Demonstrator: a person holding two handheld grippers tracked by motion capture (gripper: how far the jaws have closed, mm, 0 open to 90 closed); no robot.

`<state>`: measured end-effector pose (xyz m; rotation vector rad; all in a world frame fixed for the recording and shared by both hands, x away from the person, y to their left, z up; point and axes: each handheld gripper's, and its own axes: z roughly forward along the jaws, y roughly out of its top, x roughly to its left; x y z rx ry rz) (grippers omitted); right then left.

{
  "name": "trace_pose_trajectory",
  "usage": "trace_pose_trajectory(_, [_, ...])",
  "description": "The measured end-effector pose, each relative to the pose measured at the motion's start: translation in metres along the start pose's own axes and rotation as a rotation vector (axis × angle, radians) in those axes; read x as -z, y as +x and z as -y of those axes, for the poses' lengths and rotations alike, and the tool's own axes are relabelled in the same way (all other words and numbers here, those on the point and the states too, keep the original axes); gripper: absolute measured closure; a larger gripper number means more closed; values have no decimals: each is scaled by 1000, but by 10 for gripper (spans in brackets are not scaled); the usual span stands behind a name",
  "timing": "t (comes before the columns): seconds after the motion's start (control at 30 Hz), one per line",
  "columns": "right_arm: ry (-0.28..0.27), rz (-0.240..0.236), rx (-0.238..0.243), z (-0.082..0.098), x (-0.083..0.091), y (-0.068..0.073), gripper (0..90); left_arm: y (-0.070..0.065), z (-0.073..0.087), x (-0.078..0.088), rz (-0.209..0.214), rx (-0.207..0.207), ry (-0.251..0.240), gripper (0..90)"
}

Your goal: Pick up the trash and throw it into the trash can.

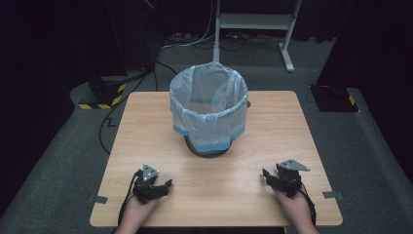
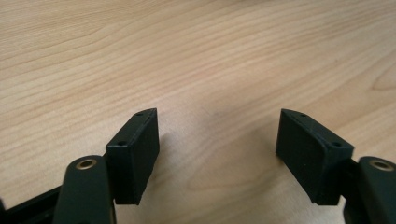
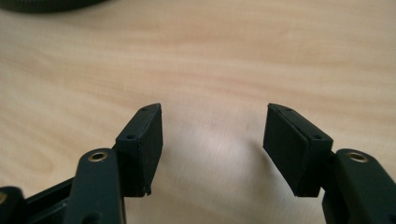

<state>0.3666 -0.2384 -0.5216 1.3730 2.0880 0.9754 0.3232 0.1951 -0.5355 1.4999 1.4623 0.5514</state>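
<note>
At the near left of the wooden tabletop (image 1: 146,126), the left hand-held gripper (image 1: 163,187) rests low over the bare wood, held in the person's left hand (image 1: 136,212), with its black cable running back beside the wrist. Its grey three-cornered plate sits on top, and its jaws point toward the middle of the tabletop. In the left gripper view the left hand-held gripper (image 2: 217,140) has its two black jaws spread wide apart, with nothing but wood grain between them.

In the middle, toward the far side of the tabletop, stands a round waste bin (image 1: 209,148) lined with a pale translucent bin liner (image 1: 208,105). The liner's top is folded down over the rim, and a blue band runs along its lower edge. The bin stands well apart from both grippers.

At the near right, the right hand-held gripper (image 1: 267,175) is held in the person's right hand (image 1: 294,207), its jaws pointing left. In the right gripper view the right hand-held gripper (image 3: 215,135) is likewise spread open over bare wood, empty, with the dark base of the bin (image 3: 51,4) at the upper left edge.
</note>
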Motion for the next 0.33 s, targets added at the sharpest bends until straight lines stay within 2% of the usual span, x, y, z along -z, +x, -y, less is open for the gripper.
trace_pose_trajectory(0.03, [28,-2,3,1,1,2,350,-1,1,2,-2,-2,4,299])
trace_pose_trajectory(0.07, [32,7,9,1,0,3,338,-1,3,2,0,0,-17,299])
trace_pose_trajectory(0.1, [61,0,24,2,1,6,304,-2,5,3,4,1,-29,298])
trace_pose_trajectory(0.13, [58,3,21,2,0,7,294,-2,5,3,4,1,-29,297])
trace_pose_trajectory(0.17, [55,5,22,2,0,8,261,-4,6,4,5,-27,-8,291])
trace_pose_trajectory(0.2, [68,-6,28,2,0,9,229,-7,7,1,7,1,-47,282])
trace_pose_trajectory(0.33, [75,-10,36,1,-1,10,207,-6,7,2,6,-8,-38,277])
